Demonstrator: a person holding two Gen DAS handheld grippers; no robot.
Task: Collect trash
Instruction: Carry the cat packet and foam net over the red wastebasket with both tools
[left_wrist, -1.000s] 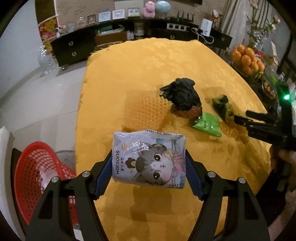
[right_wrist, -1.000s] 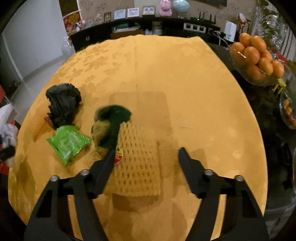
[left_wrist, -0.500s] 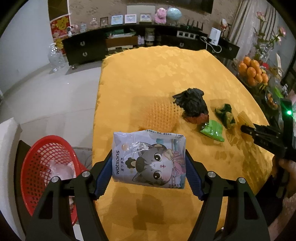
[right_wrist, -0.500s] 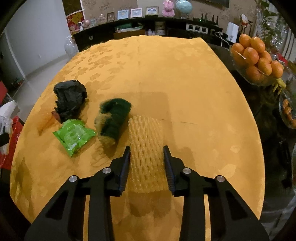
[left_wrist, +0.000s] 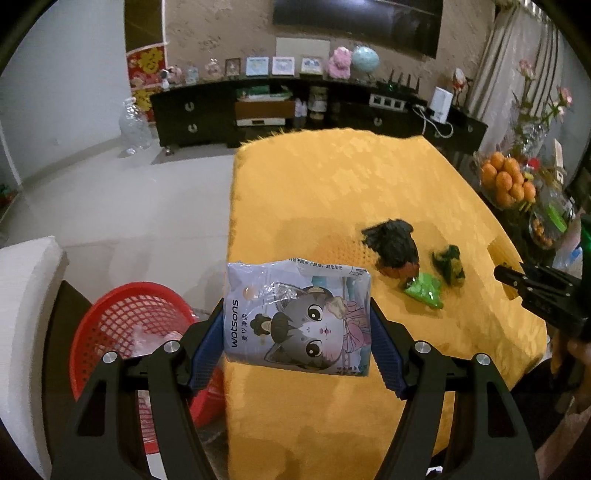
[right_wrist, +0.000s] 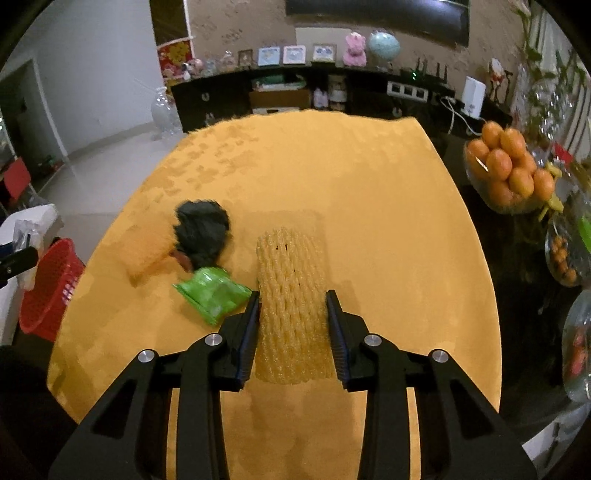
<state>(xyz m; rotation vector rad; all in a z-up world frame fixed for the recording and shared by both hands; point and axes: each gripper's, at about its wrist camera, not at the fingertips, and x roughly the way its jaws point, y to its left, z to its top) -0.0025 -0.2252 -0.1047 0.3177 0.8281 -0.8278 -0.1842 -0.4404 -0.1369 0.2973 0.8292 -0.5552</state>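
Currently your left gripper (left_wrist: 297, 319) pinches 1 Watsons cat-print packet (left_wrist: 298, 318) between its blue pads, held in the air over the near left edge of the table, with 1 red mesh basket (left_wrist: 125, 317) on the floor just below and to the left. Your right gripper (right_wrist: 291, 317) is closed narrowly on 1 yellow foam fruit net (right_wrist: 291, 295), squeezing its sides. On the table you have 3 loose pieces: 1 crumpled black bag (right_wrist: 201, 232), 1 green wrapper (right_wrist: 212, 293) touching its near side, and 1 dark green scrap (left_wrist: 448, 262) just beside them in the left wrist view. A yellow patterned tablecloth (right_wrist: 369, 192) covers the rounded table. At the right edge stands 1 bowl of oranges (right_wrist: 508, 170); 1 dark sideboard (left_wrist: 207, 114) with framed pictures lines the far wall.
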